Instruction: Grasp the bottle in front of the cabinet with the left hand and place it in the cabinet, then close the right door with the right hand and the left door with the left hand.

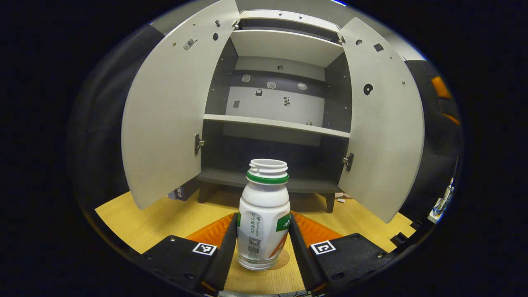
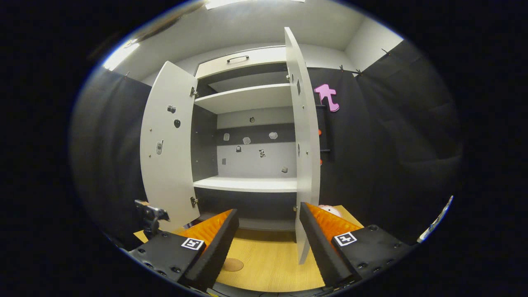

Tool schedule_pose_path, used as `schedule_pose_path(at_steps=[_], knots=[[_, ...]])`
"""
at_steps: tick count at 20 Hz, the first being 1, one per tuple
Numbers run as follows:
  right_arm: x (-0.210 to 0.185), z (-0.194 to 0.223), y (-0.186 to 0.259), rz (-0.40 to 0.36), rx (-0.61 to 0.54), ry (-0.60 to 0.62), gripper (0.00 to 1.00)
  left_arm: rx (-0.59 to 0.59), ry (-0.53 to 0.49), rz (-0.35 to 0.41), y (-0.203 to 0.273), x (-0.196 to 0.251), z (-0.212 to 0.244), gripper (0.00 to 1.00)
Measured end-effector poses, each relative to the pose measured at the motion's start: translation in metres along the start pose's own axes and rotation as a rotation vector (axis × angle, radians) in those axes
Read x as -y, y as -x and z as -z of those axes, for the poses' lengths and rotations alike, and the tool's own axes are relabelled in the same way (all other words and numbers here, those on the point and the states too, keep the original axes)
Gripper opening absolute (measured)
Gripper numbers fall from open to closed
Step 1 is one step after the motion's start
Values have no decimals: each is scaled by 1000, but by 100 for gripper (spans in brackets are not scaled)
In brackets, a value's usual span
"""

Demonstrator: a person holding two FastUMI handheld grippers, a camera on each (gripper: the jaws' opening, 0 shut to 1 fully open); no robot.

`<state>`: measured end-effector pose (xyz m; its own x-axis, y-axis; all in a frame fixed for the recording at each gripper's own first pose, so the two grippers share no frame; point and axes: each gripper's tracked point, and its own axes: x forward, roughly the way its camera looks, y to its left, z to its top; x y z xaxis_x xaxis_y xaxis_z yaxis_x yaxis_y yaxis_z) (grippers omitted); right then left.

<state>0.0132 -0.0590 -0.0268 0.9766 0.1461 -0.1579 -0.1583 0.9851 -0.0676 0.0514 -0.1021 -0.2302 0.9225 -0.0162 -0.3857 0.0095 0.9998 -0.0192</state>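
Note:
A white bottle (image 1: pixel 264 214) with a green neck ring and no cap stands upright on the wooden table (image 1: pixel 136 222) in the left gripper view. My left gripper (image 1: pixel 263 218) is shut on it, one finger pressing each side of its body. Behind it the cabinet (image 1: pixel 272 123) stands with both doors wide open: left door (image 1: pixel 165 111), right door (image 1: pixel 383 123). In the right gripper view my right gripper (image 2: pixel 268 210) is open and holds nothing. The right door (image 2: pixel 305 144) shows edge-on just beyond its right finger; the left door (image 2: pixel 167 156) swings out at the left.
The cabinet has two pale shelves (image 1: pixel 280 126) and a dark bottom board (image 1: pixel 231 178) on short legs. A round mark (image 2: pixel 233 264) lies on the table (image 2: pixel 268 260). A black piece of gear (image 2: pixel 150 216) pokes up at the left.

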Motion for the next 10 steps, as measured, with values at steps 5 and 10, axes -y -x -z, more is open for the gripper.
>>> schedule_pose_path(at_steps=[5, 10], knots=[[27, 7, -14, -82, 0, -49, 98, 129, -18, -74, 23, -13, -126, 68], [51, 10, -14, -138, -2, -33, 98, 215, -2, -54, 10, 19, -241, 69]])
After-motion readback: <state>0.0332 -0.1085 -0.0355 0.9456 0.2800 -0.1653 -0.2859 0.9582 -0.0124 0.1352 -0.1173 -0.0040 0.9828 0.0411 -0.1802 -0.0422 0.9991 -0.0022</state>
